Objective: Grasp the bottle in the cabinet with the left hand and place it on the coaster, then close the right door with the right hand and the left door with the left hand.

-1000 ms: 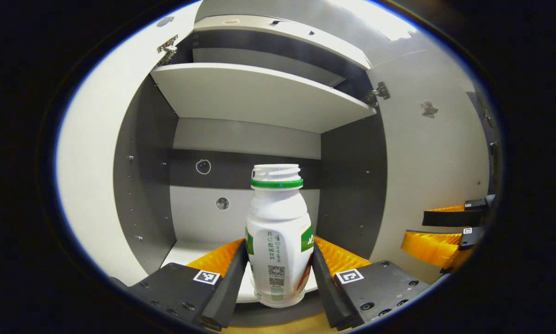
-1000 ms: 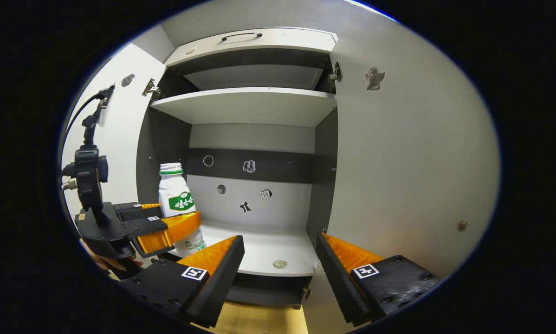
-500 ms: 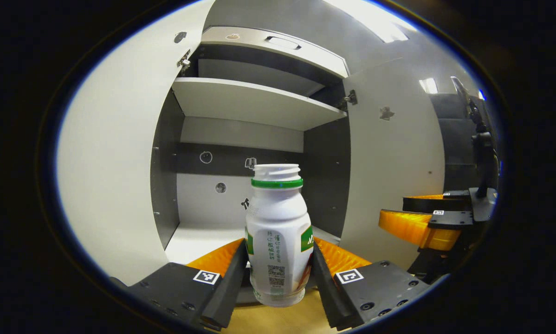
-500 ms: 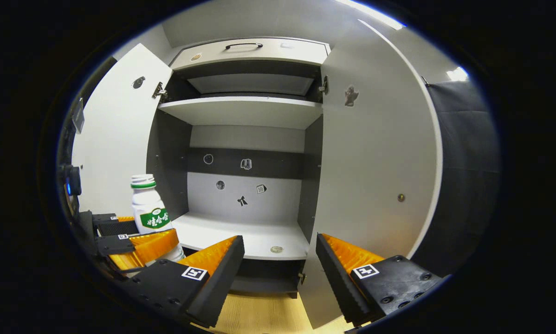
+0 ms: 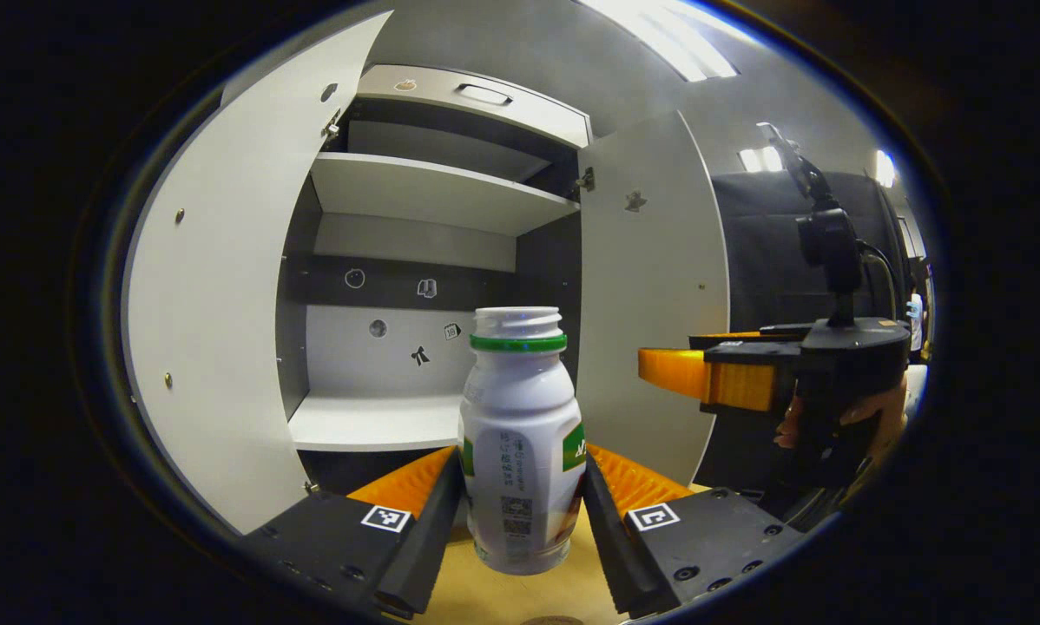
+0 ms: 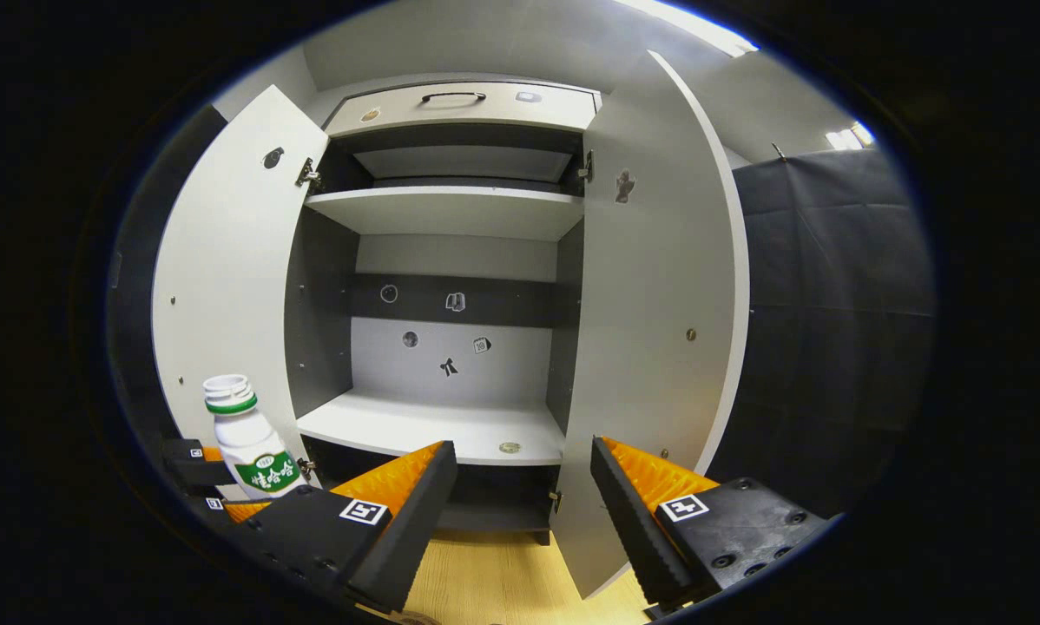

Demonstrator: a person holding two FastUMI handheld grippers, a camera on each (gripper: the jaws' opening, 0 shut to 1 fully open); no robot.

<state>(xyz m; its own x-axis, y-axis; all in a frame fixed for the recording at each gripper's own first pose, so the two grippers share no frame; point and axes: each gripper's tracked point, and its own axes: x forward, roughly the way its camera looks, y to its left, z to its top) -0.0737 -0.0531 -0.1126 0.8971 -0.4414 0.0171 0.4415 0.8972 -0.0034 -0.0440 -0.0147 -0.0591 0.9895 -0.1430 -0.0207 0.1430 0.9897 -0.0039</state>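
Left gripper view: left gripper (image 5: 520,495) fingers clamping the bottle (image 5: 521,434) upright, outside the cabinet (image 5: 416,260), over the wooden bench (image 5: 520,599). Right gripper (image 6: 520,495) fingers standing apart, holding nothing, facing both open doors.

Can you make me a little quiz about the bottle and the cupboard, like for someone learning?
1. True or false: the left gripper is shut on the bottle.
2. What are the cabinet's two doors, the left door and the right door: A open, B closed, C one of each?
3. Fill in: the right gripper has its fingers ____ with nothing between them.

Key: 1 true; 2 A; 3 open.
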